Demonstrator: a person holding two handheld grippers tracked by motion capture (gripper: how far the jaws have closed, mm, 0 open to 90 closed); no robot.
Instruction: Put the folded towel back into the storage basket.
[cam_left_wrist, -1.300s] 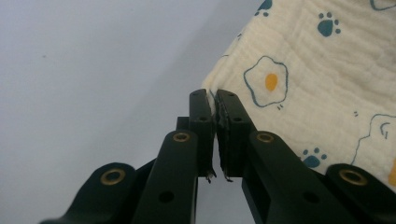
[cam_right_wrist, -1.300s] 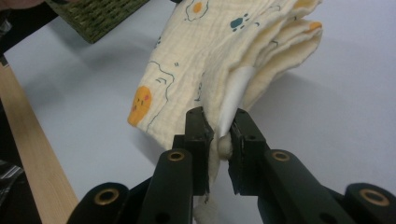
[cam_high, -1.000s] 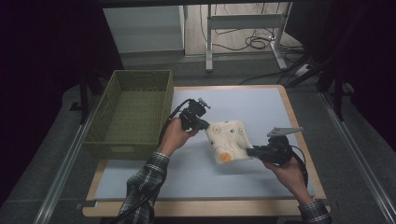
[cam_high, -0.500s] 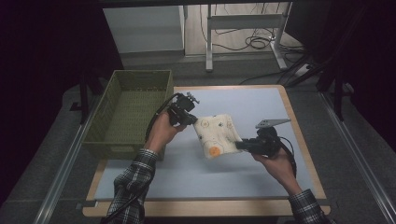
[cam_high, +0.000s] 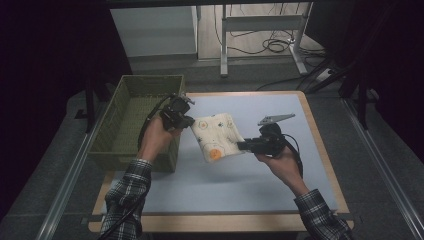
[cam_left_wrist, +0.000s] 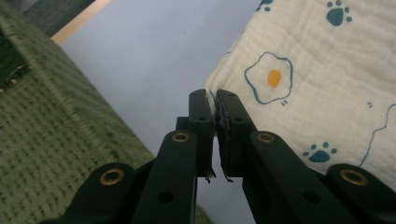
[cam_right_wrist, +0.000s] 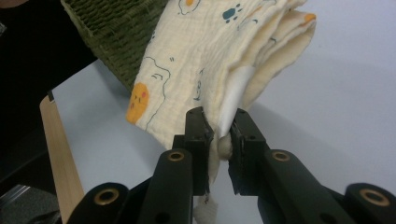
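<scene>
Folded cream cloth (cam_high: 217, 136) printed with fried eggs and blue paw prints, held above the bench (cam_high: 280, 185) near its left edge, left claw (cam_high: 186, 121) pinching one corner, right claw (cam_high: 241, 146) pinching the thick folded edge, green woven basket (cam_high: 131, 117) just left, bare blue surface to the right and front.

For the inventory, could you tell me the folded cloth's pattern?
Cream cloth with fried eggs and blue paw prints, clearest in the left gripper view.

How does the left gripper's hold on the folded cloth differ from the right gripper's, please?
The left gripper pinches a thin corner of the folded cloth; the right gripper clamps a thicker bunch of layers. The left one sits beside the green basket, the right over the blue mat. Both are shut on it.
</scene>
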